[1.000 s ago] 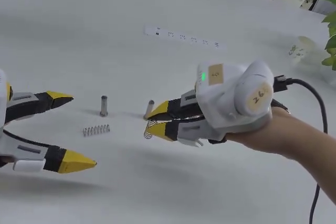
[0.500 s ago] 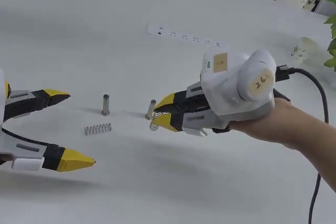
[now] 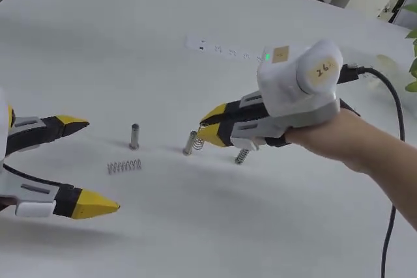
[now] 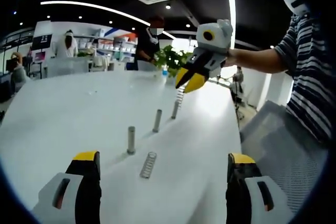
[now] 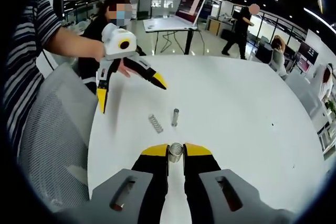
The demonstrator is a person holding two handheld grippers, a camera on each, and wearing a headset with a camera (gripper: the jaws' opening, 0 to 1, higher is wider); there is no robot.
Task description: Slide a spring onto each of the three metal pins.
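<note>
Jaws of the left hand-held gripper (image 3: 102, 165) stand wide apart and empty toward the worktop's (image 3: 195, 226) left edge, likely ready for the loose spring (image 3: 124, 166) lying flat just before the left pin (image 3: 134, 136). The right hand-held gripper (image 3: 203, 129) pinches a spring (image 5: 175, 151) between nearly closed jaws just beside the middle pin (image 3: 190, 142), probably to line its coil over the top. The right pin (image 3: 242, 155) looks already coiled. Bare worktop lies all round, and a power strip (image 3: 225, 49) sits toward the far edge.
</note>
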